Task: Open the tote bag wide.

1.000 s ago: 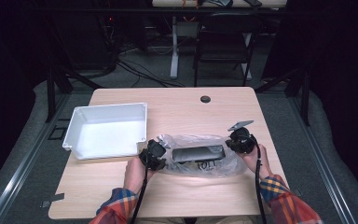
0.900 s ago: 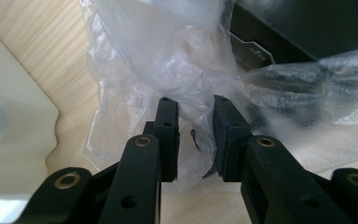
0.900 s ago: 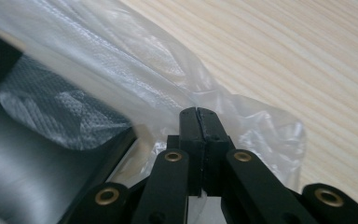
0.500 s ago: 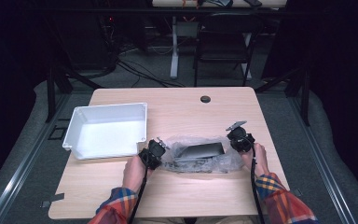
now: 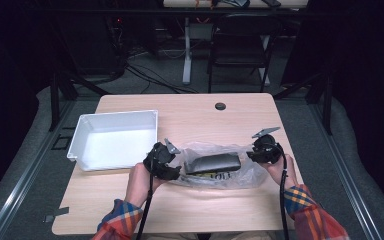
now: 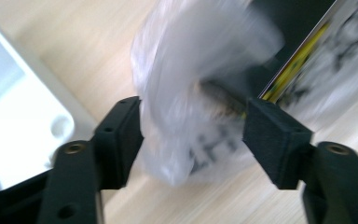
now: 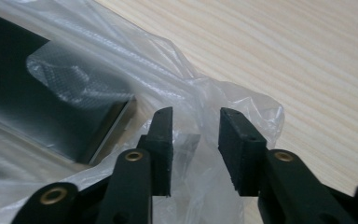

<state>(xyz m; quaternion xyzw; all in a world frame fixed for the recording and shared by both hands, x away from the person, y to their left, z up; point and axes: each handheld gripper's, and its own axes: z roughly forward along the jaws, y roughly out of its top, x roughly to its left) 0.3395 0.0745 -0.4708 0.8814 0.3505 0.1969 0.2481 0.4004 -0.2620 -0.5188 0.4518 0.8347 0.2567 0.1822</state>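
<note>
1. The room is dark, with a chair (image 5: 240, 37) and loose cables on the floor behind a pale wooden table (image 5: 190, 110).
2. A white tray (image 5: 115, 137) sits on the left part of the table, its inside bare.
3. A small dark disc (image 5: 220, 106) lies near the far edge, well apart from everything else.
4. A clear plastic bag (image 5: 215, 165) lies near the front of the table, just right of the tray, with a dark flat box (image 5: 214, 162) inside it.
5. Printed black lettering and a yellow strip show under the box through the plastic.
6. The left gripper (image 5: 162, 161) is at the bag's left end, held by a hand (image 5: 140, 180) in a plaid sleeve.
7. In the left gripper view its jaws stand wide, with a blurred bunch of the bag (image 6: 191, 93) between them and no squeeze on it; the tray's corner (image 6: 23, 116) is just beside.
8. The right gripper (image 5: 265, 149) is at the bag's right end.
9. In the right gripper view its jaws are narrowly parted, with a fold of the bag (image 7: 200, 135) standing in the gap, not pinched.
10. The box's corner (image 7: 74, 112) lies just beyond those jaws, under the plastic.
</note>
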